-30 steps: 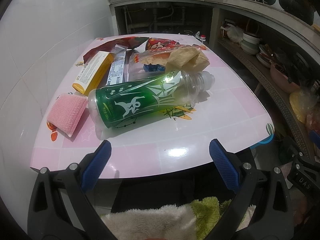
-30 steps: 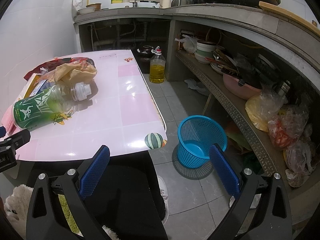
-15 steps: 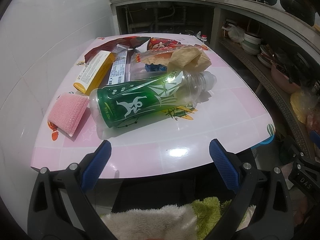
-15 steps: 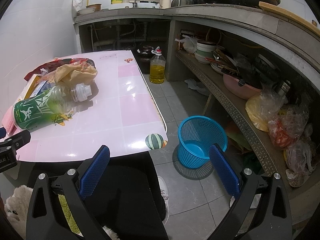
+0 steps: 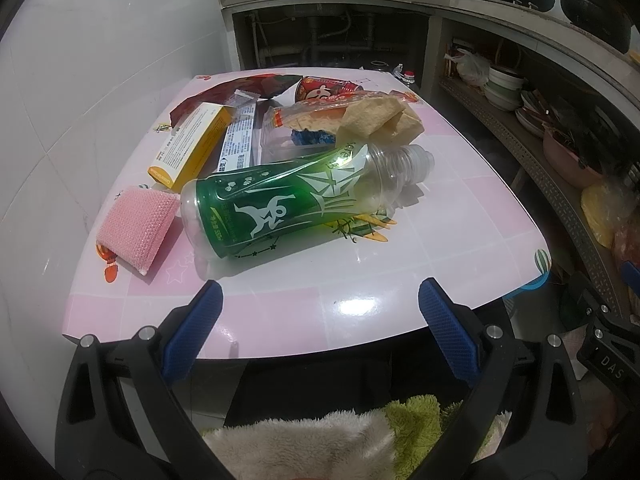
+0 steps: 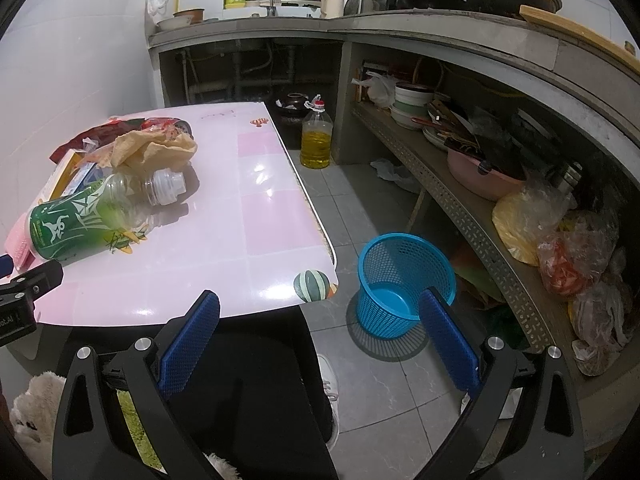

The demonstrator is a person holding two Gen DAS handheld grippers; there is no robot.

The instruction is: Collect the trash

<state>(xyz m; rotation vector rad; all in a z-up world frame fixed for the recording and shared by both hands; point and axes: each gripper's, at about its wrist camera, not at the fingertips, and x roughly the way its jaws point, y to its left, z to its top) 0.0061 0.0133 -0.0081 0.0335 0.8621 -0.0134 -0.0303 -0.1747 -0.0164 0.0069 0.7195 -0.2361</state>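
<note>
A green-labelled plastic bottle (image 5: 292,204) lies on its side on the pink table (image 5: 460,232), also seen as the bottle (image 6: 92,216) in the right wrist view. Behind it sit a crumpled brown paper bag (image 5: 380,120), a yellow box (image 5: 192,144), a pink scrub pad (image 5: 136,228), a toothpaste box (image 5: 238,144) and red wrappers (image 5: 324,92). My left gripper (image 5: 320,320) hangs open just short of the table's near edge, nothing in it. My right gripper (image 6: 320,328) is open over the floor, right of the table. A blue mesh basket (image 6: 404,284) stands on the floor.
A low shelf (image 6: 460,184) on the right holds bowls, pans and plastic bags. An oil bottle (image 6: 316,140) stands on the floor beyond the table. A white tiled wall (image 5: 80,100) borders the table's left side. Dark trousers and a fluffy sleeve fill the near foreground.
The left wrist view has crept slightly toward the table, so the bottle sits a little lower and nearer. The right wrist view is nearly unchanged. Both grippers stay open.
</note>
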